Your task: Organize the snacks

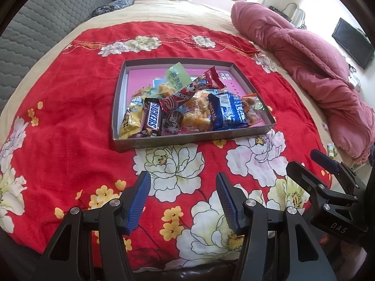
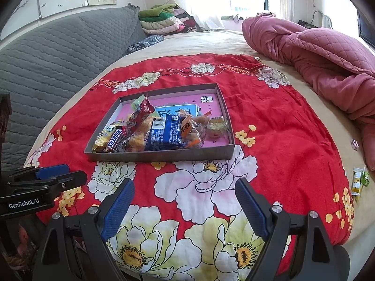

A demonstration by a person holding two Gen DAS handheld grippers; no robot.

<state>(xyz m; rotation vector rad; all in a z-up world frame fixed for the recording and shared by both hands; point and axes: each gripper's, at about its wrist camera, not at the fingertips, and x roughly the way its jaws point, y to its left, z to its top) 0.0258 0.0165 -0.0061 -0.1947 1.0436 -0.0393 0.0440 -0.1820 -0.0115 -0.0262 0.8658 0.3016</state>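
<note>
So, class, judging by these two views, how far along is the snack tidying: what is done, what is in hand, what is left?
Done: most snacks, including the brown Snickers bar and blue foil packet, lie piled in the shallow grey cardboard tray.
In hand: nothing; the left gripper and right gripper hover with empty jaws.
Left: small yellow-green packets and a tiny wrapped sweet lie outside, near the bed's edge.

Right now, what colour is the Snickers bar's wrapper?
Dark brown, on the Snickers bar; the left wrist view shows it best.
</note>
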